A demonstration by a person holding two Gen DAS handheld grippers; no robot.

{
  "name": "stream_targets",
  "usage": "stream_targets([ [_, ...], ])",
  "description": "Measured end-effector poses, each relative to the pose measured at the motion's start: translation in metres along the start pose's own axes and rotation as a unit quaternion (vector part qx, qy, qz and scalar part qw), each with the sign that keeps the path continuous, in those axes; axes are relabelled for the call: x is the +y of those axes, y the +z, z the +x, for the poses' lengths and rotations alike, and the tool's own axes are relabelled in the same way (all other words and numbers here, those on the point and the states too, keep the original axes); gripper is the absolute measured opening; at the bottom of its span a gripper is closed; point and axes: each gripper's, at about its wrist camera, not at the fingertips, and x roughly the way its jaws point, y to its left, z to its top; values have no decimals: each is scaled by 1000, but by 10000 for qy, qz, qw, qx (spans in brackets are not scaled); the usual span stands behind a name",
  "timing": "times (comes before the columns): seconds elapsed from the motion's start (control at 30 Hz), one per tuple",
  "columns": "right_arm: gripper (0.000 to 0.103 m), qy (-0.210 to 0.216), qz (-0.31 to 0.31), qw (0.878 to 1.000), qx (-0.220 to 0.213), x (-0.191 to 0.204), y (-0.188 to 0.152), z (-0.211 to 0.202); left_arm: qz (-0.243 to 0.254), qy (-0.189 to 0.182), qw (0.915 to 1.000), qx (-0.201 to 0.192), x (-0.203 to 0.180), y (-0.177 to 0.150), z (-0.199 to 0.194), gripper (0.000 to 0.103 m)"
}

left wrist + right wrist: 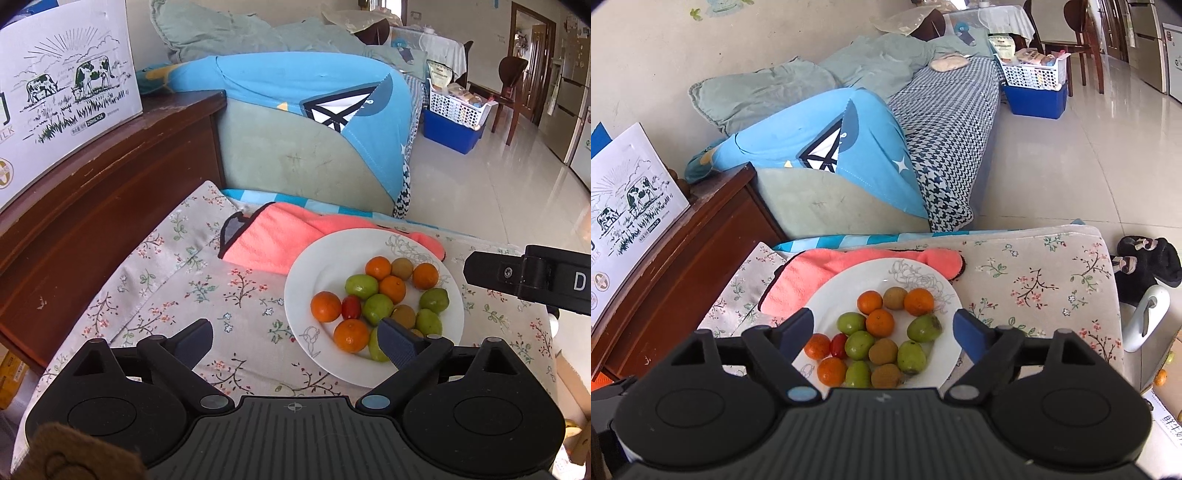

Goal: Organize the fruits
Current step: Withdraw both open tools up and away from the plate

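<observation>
A white plate point(325, 258) point(849, 284) sits on a floral-cloth table and holds several fruits: oranges point(325, 306) point(880, 323), green jujubes point(377, 308) point(924, 328), brown kiwis point(402, 268) point(883, 350) and one red cherry tomato point(351, 307) point(839, 345). My left gripper point(295, 336) is open and empty, left of the plate, its right finger over the plate's near rim. My right gripper point(884, 325) is open and empty, its fingers straddling the plate above the fruit. It also shows in the left wrist view point(532, 277).
A pink towel point(273, 236) point(820, 269) lies under the plate's far edge. A dark wooden cabinet point(92, 199) with a milk carton box point(62, 88) stands left. A sofa with a blue blanket point(295, 96) is behind. Black slippers point(1148, 262) lie right.
</observation>
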Motion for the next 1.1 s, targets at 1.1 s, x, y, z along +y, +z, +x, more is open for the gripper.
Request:
stream_targets([
  [1.1, 97, -917, -594, 9922, 607, 7, -27, -2, -477, 427, 9969, 447, 13, -9, -8, 98],
])
